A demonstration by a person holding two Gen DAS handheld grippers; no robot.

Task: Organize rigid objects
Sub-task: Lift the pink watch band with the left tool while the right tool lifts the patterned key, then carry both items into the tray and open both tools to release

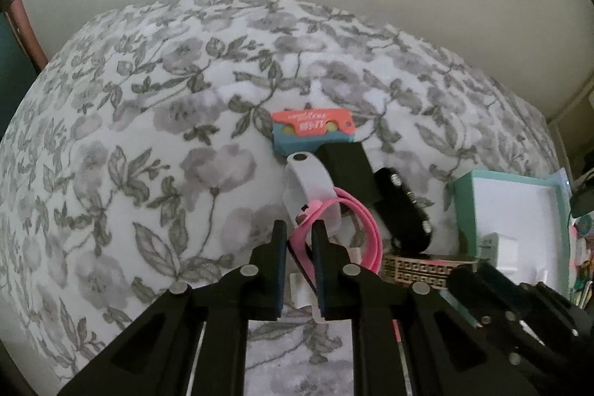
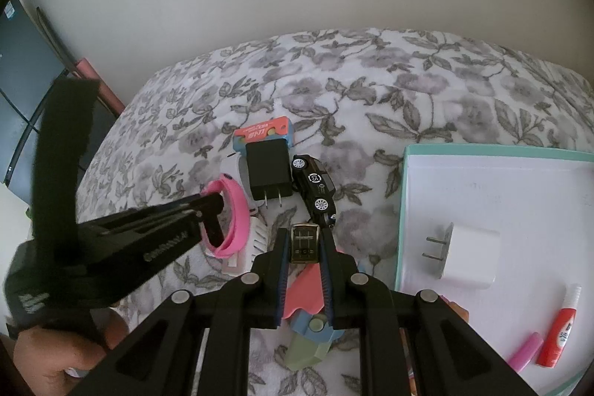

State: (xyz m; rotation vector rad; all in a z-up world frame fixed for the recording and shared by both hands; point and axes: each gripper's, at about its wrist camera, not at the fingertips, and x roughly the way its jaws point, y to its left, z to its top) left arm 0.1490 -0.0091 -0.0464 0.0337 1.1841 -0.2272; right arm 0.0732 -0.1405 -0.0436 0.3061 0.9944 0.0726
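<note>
On a floral bedspread lie several small items. My left gripper is shut on a pink wristband, seen also in the right wrist view. My right gripper is shut on a small gold-patterned rectangular piece, seen in the left wrist view. Beside them lie a black charger plug, a black toy car, a white band and a red-and-blue packet. A teal-rimmed white tray at the right holds a white charger.
The tray also holds a red glue tube and a pink marker. A red, blue and green item lies under my right gripper. A wall rises behind the bed. Dark furniture stands at the left.
</note>
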